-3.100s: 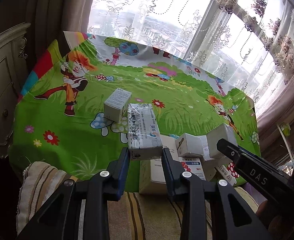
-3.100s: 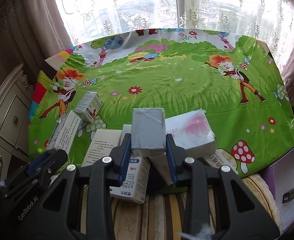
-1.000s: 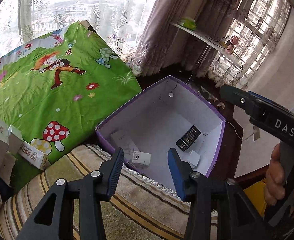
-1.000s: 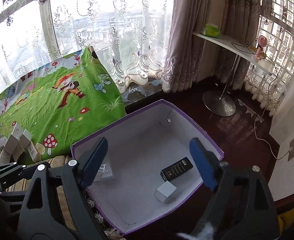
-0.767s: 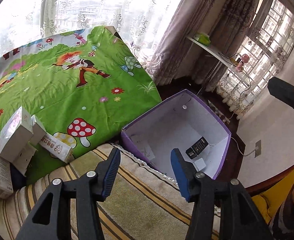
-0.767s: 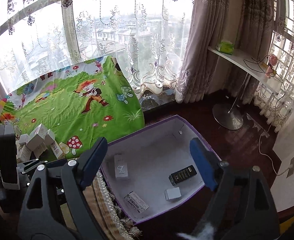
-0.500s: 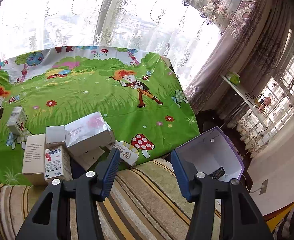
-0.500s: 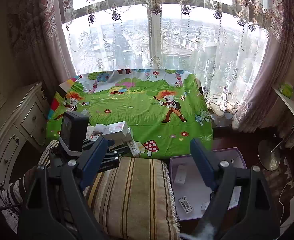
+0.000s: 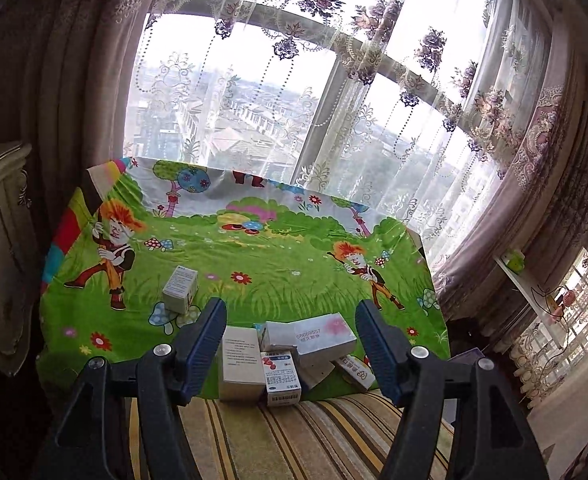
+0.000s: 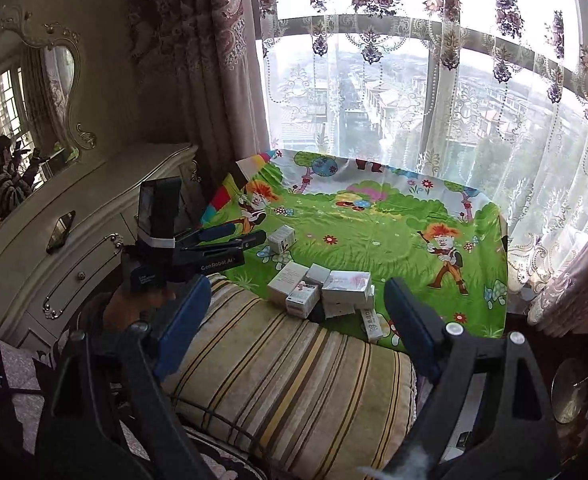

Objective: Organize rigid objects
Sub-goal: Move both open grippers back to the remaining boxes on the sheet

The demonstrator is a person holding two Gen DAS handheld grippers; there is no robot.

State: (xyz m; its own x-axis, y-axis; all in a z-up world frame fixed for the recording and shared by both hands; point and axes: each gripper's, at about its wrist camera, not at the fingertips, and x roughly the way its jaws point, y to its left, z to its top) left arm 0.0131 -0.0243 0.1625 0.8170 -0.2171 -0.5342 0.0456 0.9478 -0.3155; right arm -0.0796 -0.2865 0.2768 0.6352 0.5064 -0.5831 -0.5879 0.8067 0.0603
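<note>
both grippers are swinging back from the purple bin to the green cartoon cloth (image 9: 278, 276), the left gripper (image 9: 290, 344) empty with its jaws opening, the right gripper (image 10: 298, 320) empty and spreading wide. the cluster of cartons (image 9: 282, 352) is lying at the cloth's near edge, touching the striped cushion (image 10: 294, 384), one small box (image 9: 181, 284) sitting apart. these are looking light, stiff but crushable, so gripping gently across the flat sides of the pink-topped box (image 9: 326, 334) first, then smaller ones, is seeming wise.

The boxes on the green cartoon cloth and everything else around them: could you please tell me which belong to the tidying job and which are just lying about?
Part of the job:
- cluster of small boxes
- lone box standing apart
- left gripper, jaws opening, nothing between them
- right gripper, jaws opening, nothing between them

Just lying about:
- striped cushion
- green cartoon cloth
- white dresser
- lace curtain
</note>
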